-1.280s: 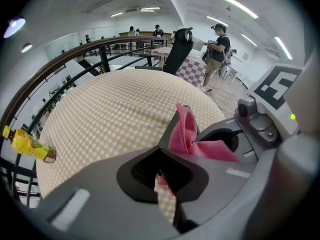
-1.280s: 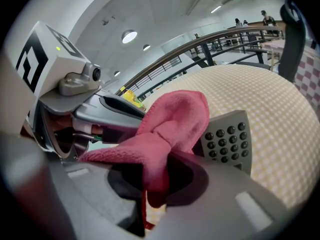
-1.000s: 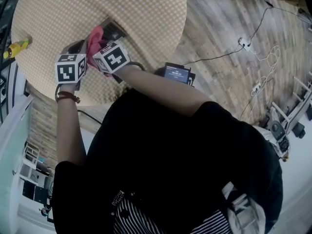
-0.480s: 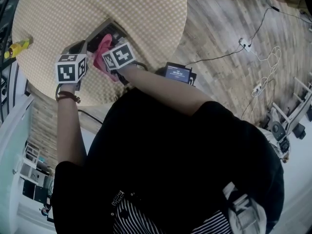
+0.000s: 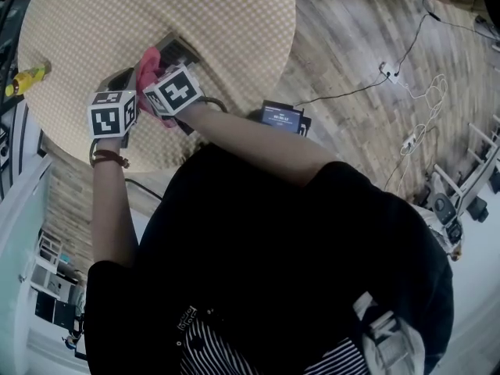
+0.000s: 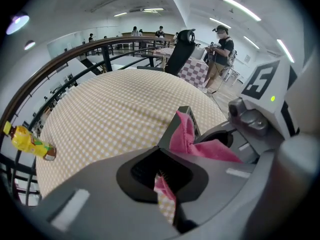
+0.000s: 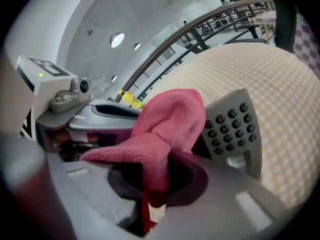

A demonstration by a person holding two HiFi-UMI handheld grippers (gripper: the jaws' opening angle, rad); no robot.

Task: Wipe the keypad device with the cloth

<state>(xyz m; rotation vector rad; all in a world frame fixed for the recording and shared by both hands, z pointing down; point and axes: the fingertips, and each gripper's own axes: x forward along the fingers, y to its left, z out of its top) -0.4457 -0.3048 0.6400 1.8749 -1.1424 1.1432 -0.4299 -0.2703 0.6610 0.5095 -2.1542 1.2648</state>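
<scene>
A grey keypad device [image 5: 178, 49] lies on the round checked table [image 5: 234, 22]. Its dark buttons [image 7: 232, 126] show in the right gripper view, and only its edge [image 6: 171, 130] shows in the left gripper view. My right gripper [image 5: 156, 80] [image 7: 150, 204] is shut on a pink cloth [image 5: 148, 62] [image 7: 165, 119] [image 6: 200, 146] that rests bunched on the device. My left gripper [image 5: 121, 84] [image 6: 162, 184] is shut on the device's near end, right beside the cloth.
A yellow bottle [image 5: 27, 75] [image 6: 30, 141] lies near the table's left edge. On the wooden floor sit a dark box with a lit screen [image 5: 283, 117] and loose cables [image 5: 391, 73]. A railing [image 6: 75, 54] runs behind the table.
The right gripper swept the cloth down and right along the device, then back up and left to about where it began. The left gripper stayed put.
</scene>
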